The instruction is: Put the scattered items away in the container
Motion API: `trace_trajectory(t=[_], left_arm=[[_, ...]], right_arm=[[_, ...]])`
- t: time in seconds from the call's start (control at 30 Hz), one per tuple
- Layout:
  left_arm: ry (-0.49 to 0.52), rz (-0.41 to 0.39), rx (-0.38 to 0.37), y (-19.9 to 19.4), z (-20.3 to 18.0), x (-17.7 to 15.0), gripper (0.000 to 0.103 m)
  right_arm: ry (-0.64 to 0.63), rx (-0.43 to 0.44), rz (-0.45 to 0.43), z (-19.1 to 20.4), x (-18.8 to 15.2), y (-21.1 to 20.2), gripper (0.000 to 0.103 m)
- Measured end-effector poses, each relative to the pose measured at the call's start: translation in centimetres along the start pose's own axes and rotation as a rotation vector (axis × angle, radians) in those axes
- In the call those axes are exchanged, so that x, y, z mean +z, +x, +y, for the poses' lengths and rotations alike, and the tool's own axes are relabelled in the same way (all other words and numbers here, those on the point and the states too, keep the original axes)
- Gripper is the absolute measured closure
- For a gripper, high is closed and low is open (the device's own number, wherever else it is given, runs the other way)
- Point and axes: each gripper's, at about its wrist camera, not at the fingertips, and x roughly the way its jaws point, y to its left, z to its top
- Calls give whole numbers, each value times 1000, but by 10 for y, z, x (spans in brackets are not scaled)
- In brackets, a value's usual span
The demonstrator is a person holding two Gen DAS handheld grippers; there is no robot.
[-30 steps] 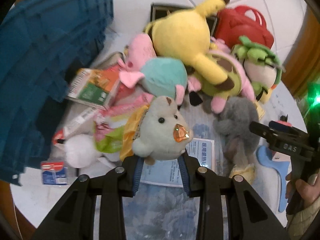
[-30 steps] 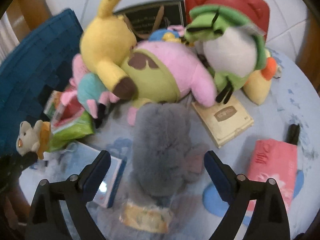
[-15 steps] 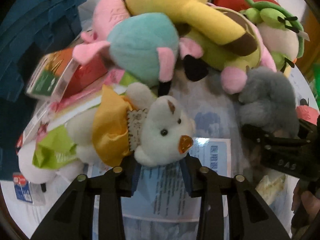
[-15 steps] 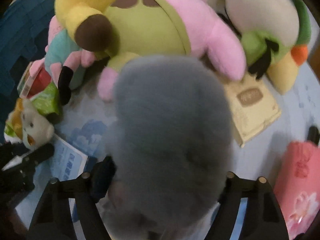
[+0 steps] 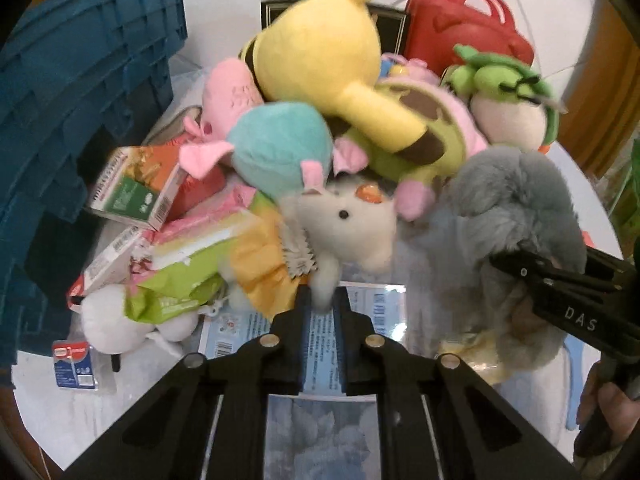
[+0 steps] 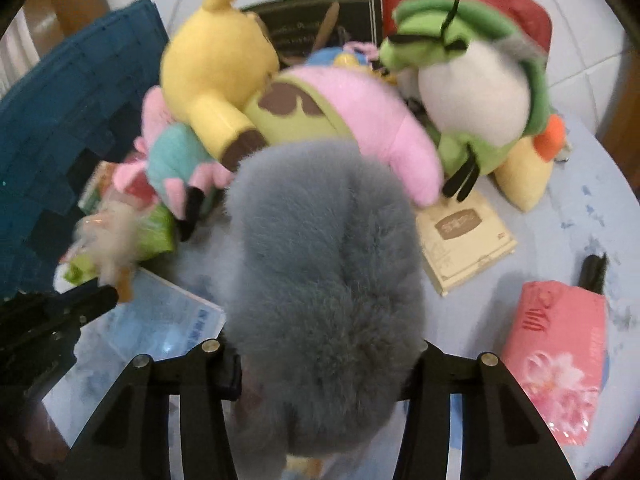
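Left wrist view: a blue crate (image 5: 80, 92) is seen at the far left edge of the counter (image 5: 100, 408), beside a heap of soft toys topped by a yellow plush (image 5: 320, 52). A grey plush (image 6: 324, 280) is held between the fingers of the right gripper (image 6: 324, 372), whose jaws are closing on it. A small white bear (image 5: 348, 232) in a yellow dress is pinched by one limb in the left gripper (image 5: 322, 312), which is clamped almost fully together. A pink tissue pack (image 6: 560, 364) is seen lying on the counter at the right.
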Motion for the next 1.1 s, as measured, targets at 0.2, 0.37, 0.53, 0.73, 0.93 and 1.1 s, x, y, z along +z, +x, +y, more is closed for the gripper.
trace_trajectory(t=[0.2,0.37,0.53,0.73,0.93,1.1], left_arm=[[-7,-42,-2,-30,3,0,92],[7,4,-34,-22,5,-1,92],[-41,91,-10,4,3,-19,31],[-136,129,60,24,3,-47,28],[-256,73,93,42,-1,-63,53],[-258,78,109,36,-14,-67,61]], right_arm=[[-11,19,-60,7,10,-39,55],[2,35,-64,0,7,-48,55],[20,44,-33,-4,-4,-35,55],[-2,87,-6,-11,-22,-23,55],[-135,136,34,-1,-23,-1,55],[-197,175,69,7,-26,13,55]])
